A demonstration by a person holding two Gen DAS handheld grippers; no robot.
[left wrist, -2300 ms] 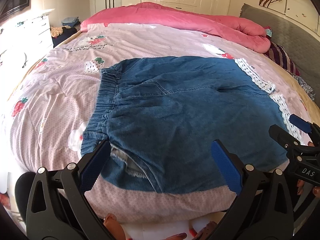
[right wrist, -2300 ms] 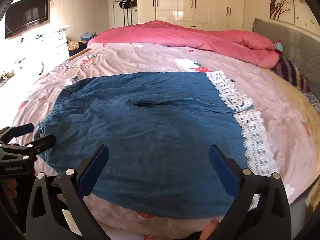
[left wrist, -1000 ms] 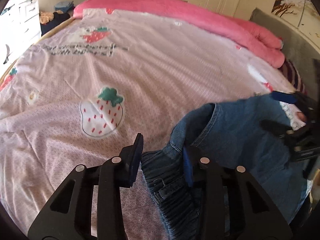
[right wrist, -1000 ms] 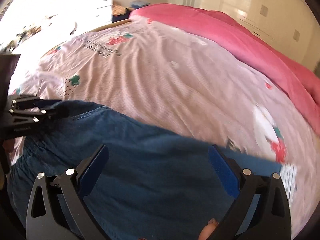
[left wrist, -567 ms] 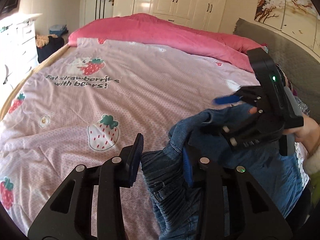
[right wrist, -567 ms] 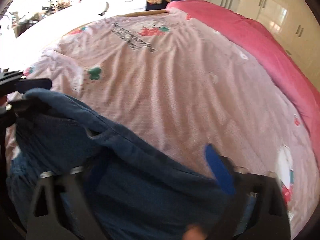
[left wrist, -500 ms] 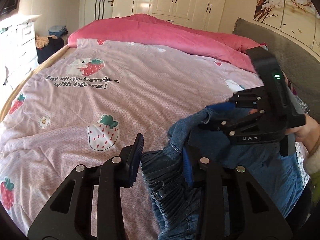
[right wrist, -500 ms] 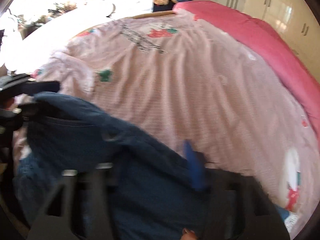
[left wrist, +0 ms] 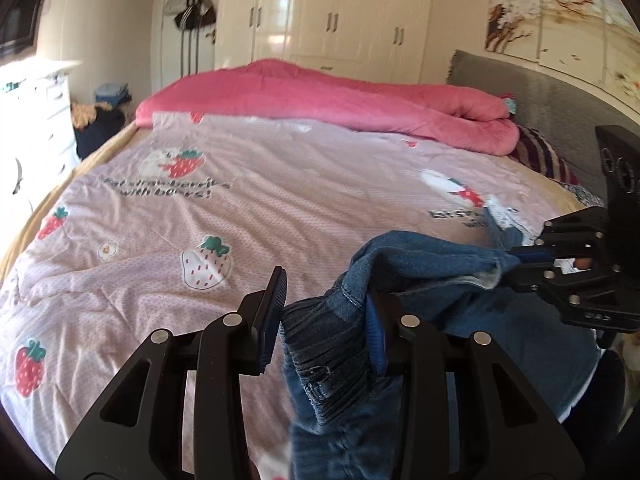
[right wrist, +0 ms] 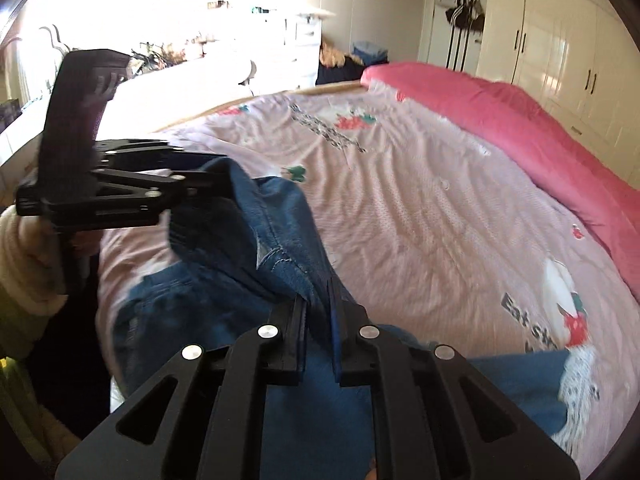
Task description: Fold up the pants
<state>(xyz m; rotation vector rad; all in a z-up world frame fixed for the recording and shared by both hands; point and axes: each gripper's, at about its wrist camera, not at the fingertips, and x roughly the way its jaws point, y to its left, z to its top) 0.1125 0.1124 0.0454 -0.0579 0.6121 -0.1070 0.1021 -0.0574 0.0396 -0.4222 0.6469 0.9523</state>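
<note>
Blue denim pants [left wrist: 420,268] with a white lace hem [right wrist: 580,380] are lifted above the pink strawberry bedspread [left wrist: 240,208]. My left gripper [left wrist: 324,316] is shut on the bunched elastic waistband; it also shows in the right wrist view [right wrist: 208,184]. My right gripper [right wrist: 318,320] is shut on a fold of the denim edge; it also shows in the left wrist view [left wrist: 520,260]. The cloth stretches between the two grippers and hangs down below them.
A rolled pink duvet [left wrist: 320,96] lies along the far side of the bed. A grey headboard [left wrist: 540,104] is at the right, white wardrobes [left wrist: 340,12] behind, and a white dresser [right wrist: 240,64] at the left.
Both grippers closed on the pants and lifted them off the bed. The right gripper went from open to shut on the denim edge. The two grippers have moved apart.
</note>
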